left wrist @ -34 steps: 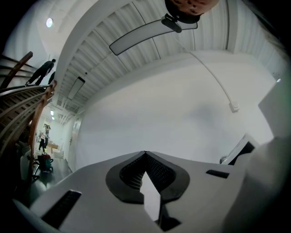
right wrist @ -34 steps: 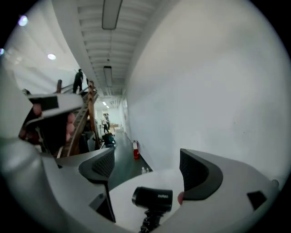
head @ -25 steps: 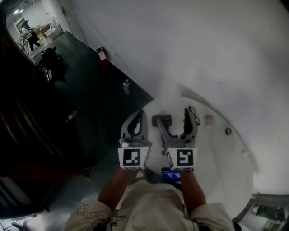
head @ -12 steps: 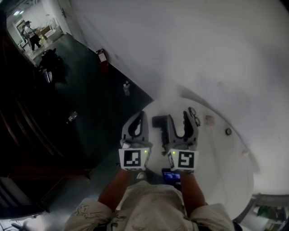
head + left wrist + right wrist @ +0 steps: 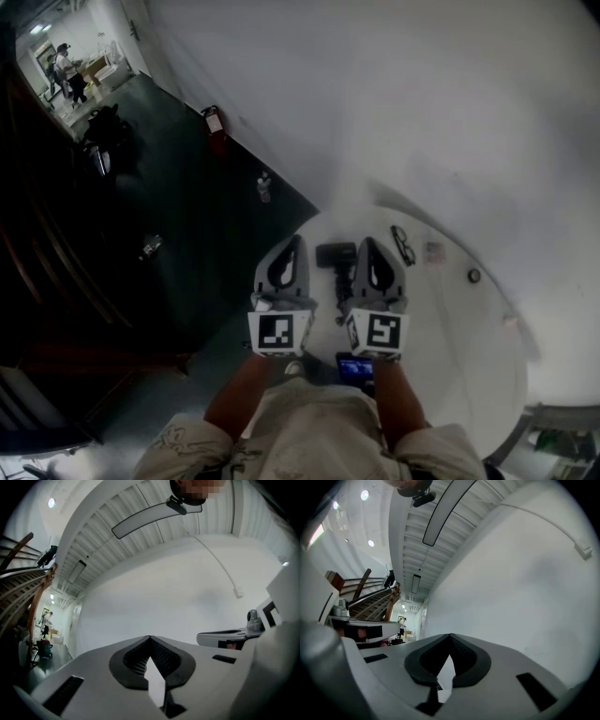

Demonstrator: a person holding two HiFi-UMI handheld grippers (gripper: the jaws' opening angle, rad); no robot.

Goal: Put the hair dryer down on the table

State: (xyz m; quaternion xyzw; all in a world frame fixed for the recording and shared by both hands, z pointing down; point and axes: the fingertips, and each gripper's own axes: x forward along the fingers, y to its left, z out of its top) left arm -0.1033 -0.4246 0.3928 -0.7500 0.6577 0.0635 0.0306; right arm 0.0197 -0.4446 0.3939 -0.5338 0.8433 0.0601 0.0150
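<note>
Head view: the hair dryer (image 5: pixel 337 258) lies on the white round counter (image 5: pixel 448 328) near its left edge. Its dark head points to the far side and its handle runs back toward the person. It sits between the two grippers, and I cannot tell whether it touches either one. The left gripper (image 5: pixel 296 241) is just left of it, at the counter's left edge, with its jaws closed to a point. The right gripper (image 5: pixel 367 243) is just right of it, its jaws also closed together and empty. Further right on the counter lie a pair of glasses (image 5: pixel 403 244), a small pale tag (image 5: pixel 433 251) and a small round thing (image 5: pixel 474 275). A dark phone (image 5: pixel 354 367) shows at the near edge, by the person's wrists. Off the counter, on the dark floor, stand a fire extinguisher (image 5: pixel 215 120) and a bottle (image 5: pixel 263 184).

Left gripper view: the jaws meet tip to tip with nothing between them. They point at a white wall (image 5: pixel 178 602). The right gripper shows at the right edge, and a wooden staircase (image 5: pixel 21 581) rises at the left.

Right gripper view: the jaws are closed tip to tip and hold nothing. Ahead is the same white wall, with the left gripper at the left edge and the staircase behind it. The hair dryer does not show in either gripper view.
</note>
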